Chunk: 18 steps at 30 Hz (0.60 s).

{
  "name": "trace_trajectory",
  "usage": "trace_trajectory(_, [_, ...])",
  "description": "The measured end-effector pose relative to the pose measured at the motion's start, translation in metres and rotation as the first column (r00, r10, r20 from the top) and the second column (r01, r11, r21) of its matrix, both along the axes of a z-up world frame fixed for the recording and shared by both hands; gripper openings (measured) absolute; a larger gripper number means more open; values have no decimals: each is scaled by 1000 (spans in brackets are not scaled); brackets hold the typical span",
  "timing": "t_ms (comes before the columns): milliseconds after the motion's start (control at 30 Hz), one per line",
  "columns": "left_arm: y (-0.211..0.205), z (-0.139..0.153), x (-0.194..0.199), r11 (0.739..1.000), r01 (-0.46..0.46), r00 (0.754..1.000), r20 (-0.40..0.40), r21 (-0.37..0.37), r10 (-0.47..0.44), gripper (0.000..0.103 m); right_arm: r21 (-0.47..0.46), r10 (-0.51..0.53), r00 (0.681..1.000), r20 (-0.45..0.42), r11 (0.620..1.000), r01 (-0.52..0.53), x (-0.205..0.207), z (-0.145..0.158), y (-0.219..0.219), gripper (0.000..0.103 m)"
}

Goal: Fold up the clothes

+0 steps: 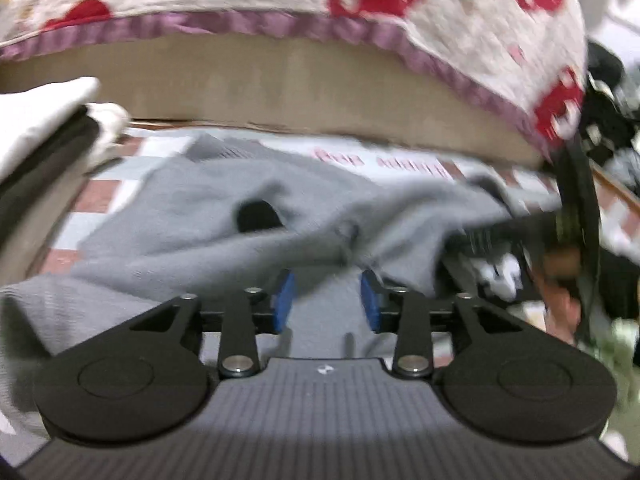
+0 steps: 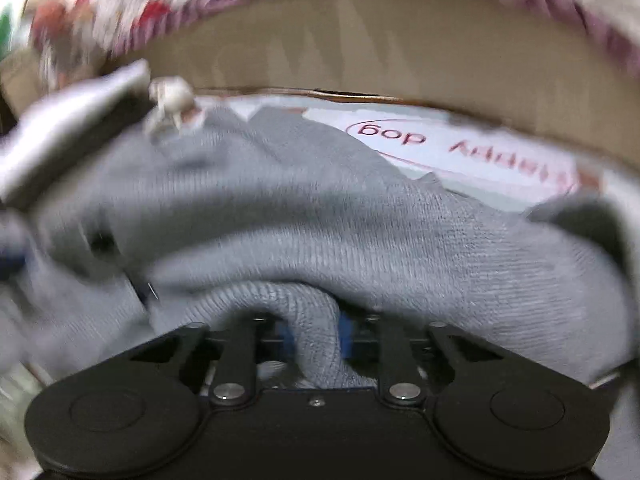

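A grey knit garment (image 1: 192,216) lies bunched on a checked mat with red lettering (image 1: 380,160). My left gripper (image 1: 327,300) sits low over it; its blue pads (image 1: 285,300) stand apart with grey cloth lying between and over them. My right gripper (image 2: 316,332) is shut on a thick fold of the same grey garment (image 2: 320,240), which bulges up over its blue pads (image 2: 345,332) and hides most of them. The right gripper also shows in the left wrist view (image 1: 500,236), holding the garment's edge. Both views are motion-blurred.
A bed edge with a beige side (image 1: 280,76) and a white quilt with red prints and purple trim (image 1: 460,20) runs across the back. Folded white and dark cloth (image 1: 44,120) is stacked at the left. Dark clutter (image 1: 612,120) lies at the right.
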<state>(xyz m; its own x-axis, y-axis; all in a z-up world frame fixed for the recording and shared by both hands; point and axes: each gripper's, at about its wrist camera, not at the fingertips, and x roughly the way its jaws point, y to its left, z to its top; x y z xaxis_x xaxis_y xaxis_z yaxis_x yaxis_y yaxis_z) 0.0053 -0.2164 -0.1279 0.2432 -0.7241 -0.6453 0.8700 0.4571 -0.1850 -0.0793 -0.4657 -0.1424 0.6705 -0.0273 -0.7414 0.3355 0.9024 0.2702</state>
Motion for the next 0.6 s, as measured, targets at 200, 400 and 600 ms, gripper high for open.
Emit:
trace_trajectory(200, [-22, -36, -1, 986, 6, 999, -39, 169, 1, 77, 386, -75, 996, 55, 921, 48, 1, 3, -37, 20])
trace_trajectory(400, [-35, -38, 1, 973, -9, 991, 129, 229, -21, 30, 333, -45, 998, -32, 941, 53, 18, 4, -46, 17])
trace_trajectory(600, [-58, -31, 67, 978, -61, 998, 31, 200, 56, 16, 73, -11, 992, -124, 997, 20, 47, 5, -36, 34])
